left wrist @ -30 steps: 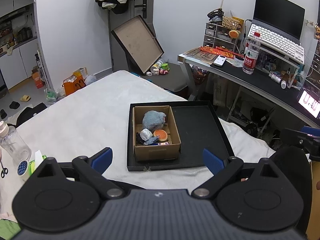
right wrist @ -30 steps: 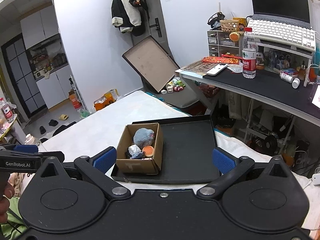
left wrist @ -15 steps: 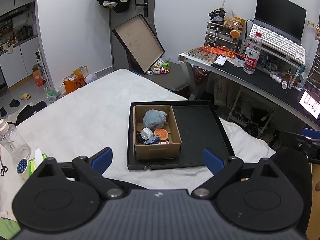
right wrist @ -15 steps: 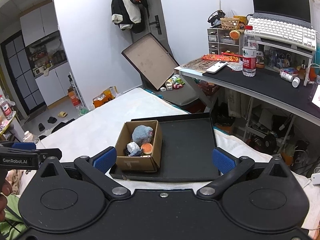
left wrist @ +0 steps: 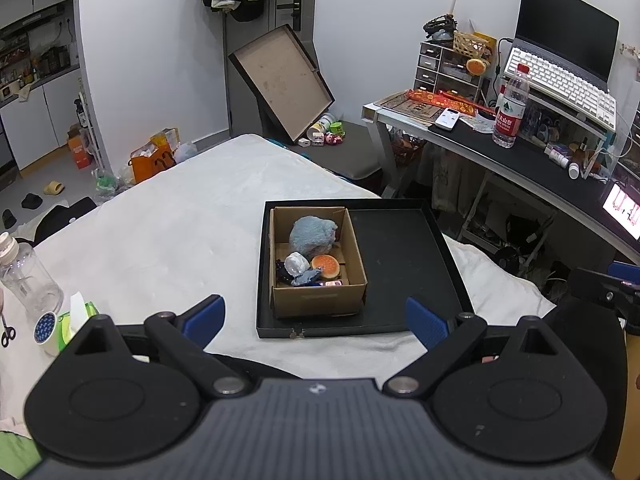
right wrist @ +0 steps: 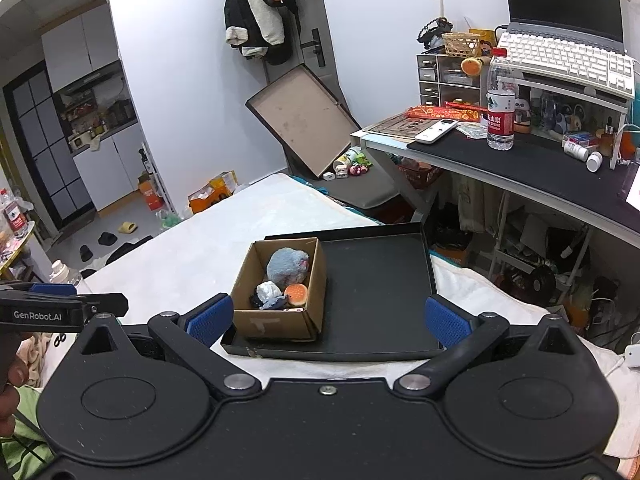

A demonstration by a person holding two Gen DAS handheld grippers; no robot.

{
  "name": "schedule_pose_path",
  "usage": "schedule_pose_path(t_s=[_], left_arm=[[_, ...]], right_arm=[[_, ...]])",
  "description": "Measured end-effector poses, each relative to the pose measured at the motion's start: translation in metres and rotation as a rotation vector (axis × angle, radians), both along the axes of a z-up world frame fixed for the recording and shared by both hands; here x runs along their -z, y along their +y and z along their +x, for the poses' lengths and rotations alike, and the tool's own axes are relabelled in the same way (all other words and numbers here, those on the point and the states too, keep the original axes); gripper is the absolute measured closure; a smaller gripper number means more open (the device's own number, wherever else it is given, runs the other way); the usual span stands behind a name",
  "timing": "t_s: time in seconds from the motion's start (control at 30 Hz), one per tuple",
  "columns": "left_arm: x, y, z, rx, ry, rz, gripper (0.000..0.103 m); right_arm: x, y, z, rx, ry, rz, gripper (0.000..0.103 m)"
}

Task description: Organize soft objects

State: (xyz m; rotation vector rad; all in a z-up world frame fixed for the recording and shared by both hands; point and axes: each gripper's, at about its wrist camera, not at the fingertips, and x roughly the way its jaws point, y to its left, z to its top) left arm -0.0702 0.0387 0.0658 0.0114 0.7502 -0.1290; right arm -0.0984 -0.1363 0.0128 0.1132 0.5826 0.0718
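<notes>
White bed (left wrist: 168, 236) w/ black tray (left wrist: 400, 264), clear bottle (left wrist: 28, 276) on it

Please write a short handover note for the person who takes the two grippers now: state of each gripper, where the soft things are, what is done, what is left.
Left gripper: open, holds nothing, raised in front of the tray.
Right gripper: open, holds nothing, likewise short of the tray.
The black tray lies on the white bed cover. The cardboard box stands in the tray's left half; the right half is bare.
In the box: blue plush at the far end, burger toy, white soft piece and some small dark items nearer.
Done: all the soft things in view are in the box.
Left: cannot tell the wanted final arrangement; nothing is gripped yet.
</notes>
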Motion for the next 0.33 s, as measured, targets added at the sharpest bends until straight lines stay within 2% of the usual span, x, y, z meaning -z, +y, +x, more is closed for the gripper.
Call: schedule_pose_path(t_s=[0.33], left_arm=[[-0.0036, -0.0031, -0.006, 0.025, -0.044, 0.007, 0.007]], right_arm=[[-0.0021, -0.0016, -0.0017, -0.006, -0.009, 0.007, 0.0]])
